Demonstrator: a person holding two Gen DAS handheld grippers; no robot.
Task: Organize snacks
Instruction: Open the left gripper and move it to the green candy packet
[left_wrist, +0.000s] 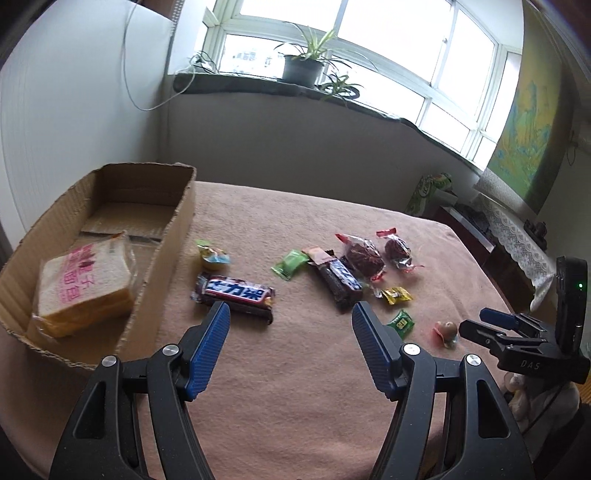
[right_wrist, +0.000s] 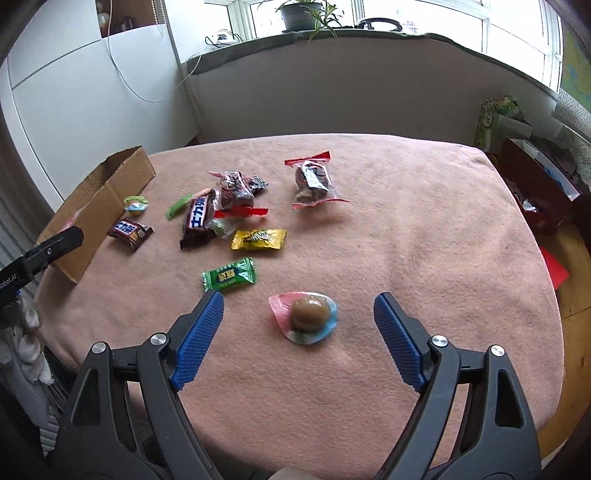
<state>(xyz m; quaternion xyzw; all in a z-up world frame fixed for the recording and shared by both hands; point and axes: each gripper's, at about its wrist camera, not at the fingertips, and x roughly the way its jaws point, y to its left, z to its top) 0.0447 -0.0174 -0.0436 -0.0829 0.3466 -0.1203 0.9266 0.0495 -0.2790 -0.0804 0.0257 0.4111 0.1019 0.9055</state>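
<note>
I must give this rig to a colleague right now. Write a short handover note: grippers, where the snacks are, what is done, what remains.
Left gripper: open, empty, over the cloth near the Snickers bar.
Right gripper: open, empty, the brown candy in a clear wrapper lies between its fingers, not gripped.
Done: the packaged bread is in the cardboard box.
Left on the cloth: two Snickers bars, two dark wrapped cakes, the green candy, the yellow candy, a jelly cup, a light green packet and the brown candy.
</note>
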